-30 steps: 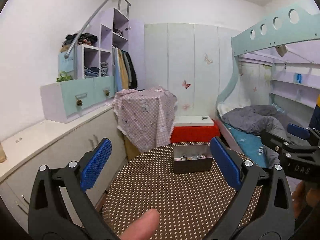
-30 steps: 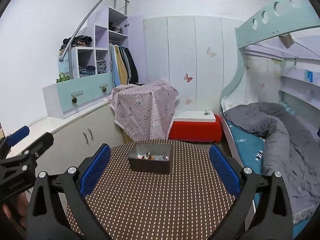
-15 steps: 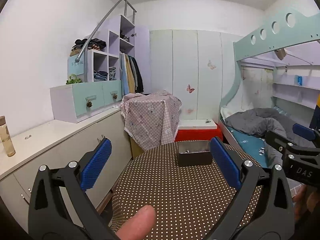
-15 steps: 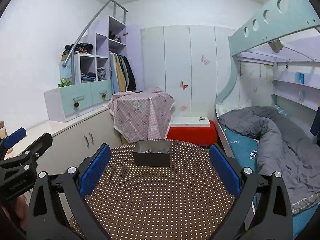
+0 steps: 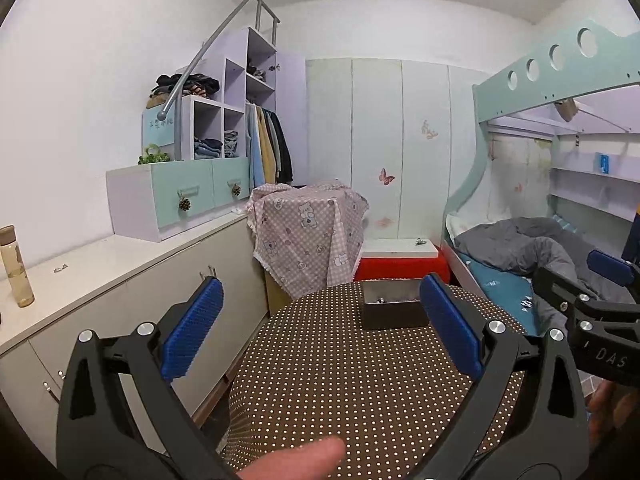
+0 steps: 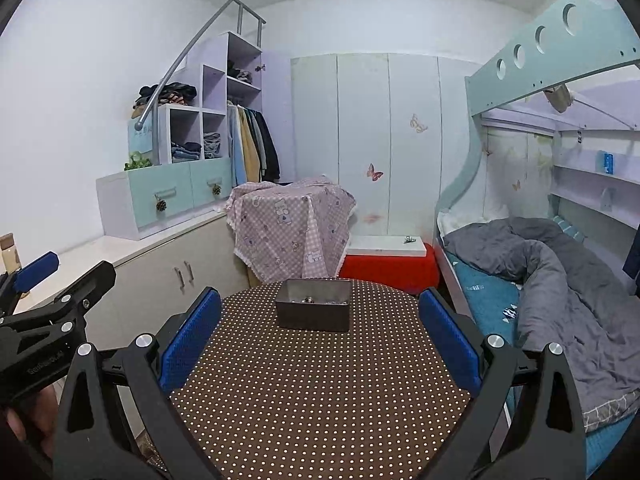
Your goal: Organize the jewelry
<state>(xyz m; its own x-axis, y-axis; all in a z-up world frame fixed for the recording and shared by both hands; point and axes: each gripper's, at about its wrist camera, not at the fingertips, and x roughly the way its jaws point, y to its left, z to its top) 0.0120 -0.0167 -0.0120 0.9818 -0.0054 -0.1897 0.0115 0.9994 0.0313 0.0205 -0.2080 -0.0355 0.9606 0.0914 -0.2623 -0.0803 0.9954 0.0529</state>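
Dotted table (image 6: 320, 392), jewelry box (image 6: 313, 312) beyond spread right gripper (image 6: 320, 344)

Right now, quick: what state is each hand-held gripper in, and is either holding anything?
Left hand-held gripper: open, holding nothing, above the dotted table.
Right hand-held gripper: open, holding nothing, facing the jewelry box.

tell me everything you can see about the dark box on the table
The box is a small dark grey rectangular container, open-topped, with a paler, metal-looking inside. It sits upright on the far part of the round table with its brown dotted cloth. Small jewelry pieces lie inside, too small to identify. Neither gripper touches it.
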